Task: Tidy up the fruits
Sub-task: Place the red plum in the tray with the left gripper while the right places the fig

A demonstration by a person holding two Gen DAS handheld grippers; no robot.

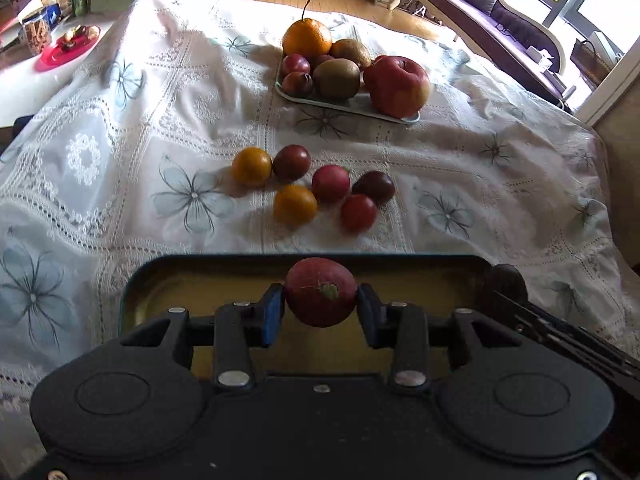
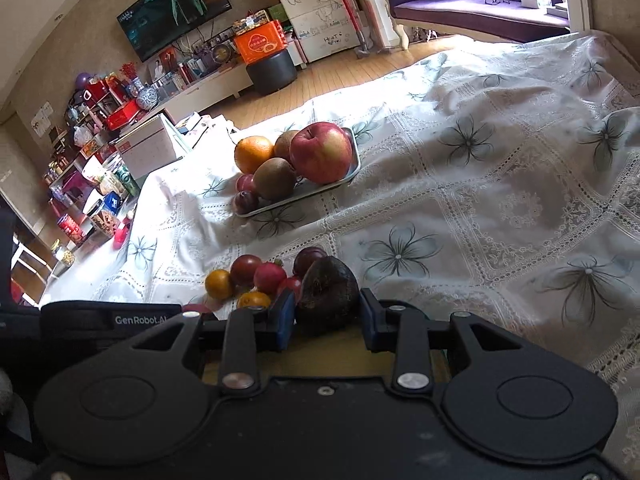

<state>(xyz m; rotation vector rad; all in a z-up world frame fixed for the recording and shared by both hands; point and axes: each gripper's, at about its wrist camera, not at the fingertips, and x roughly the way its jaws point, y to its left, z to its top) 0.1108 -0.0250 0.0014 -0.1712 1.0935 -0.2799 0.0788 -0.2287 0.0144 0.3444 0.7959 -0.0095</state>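
My left gripper (image 1: 321, 304) is shut on a small red fruit (image 1: 320, 290), held over a dark-rimmed tray with a yellow floor (image 1: 168, 284). My right gripper (image 2: 327, 311) is shut on a dark brownish fruit (image 2: 328, 294) above the same yellow tray (image 2: 320, 356). Several small orange and red fruits (image 1: 312, 188) lie loose on the floral tablecloth (image 1: 160, 128) beyond the tray; the right wrist view shows the same loose fruits (image 2: 256, 276). Farther back, a pale tray (image 1: 344, 108) holds an orange, kiwis, plums and a big red apple (image 1: 398, 86); that apple (image 2: 322, 152) also shows from the right.
A side table at the far left carries a red plate (image 1: 66, 48), jars and cans. Wooden floor, a purple sofa (image 1: 500, 12) and a window lie beyond the table's far edge. The right wrist view shows cluttered shelves (image 2: 92, 152) and a wall television (image 2: 174, 8).
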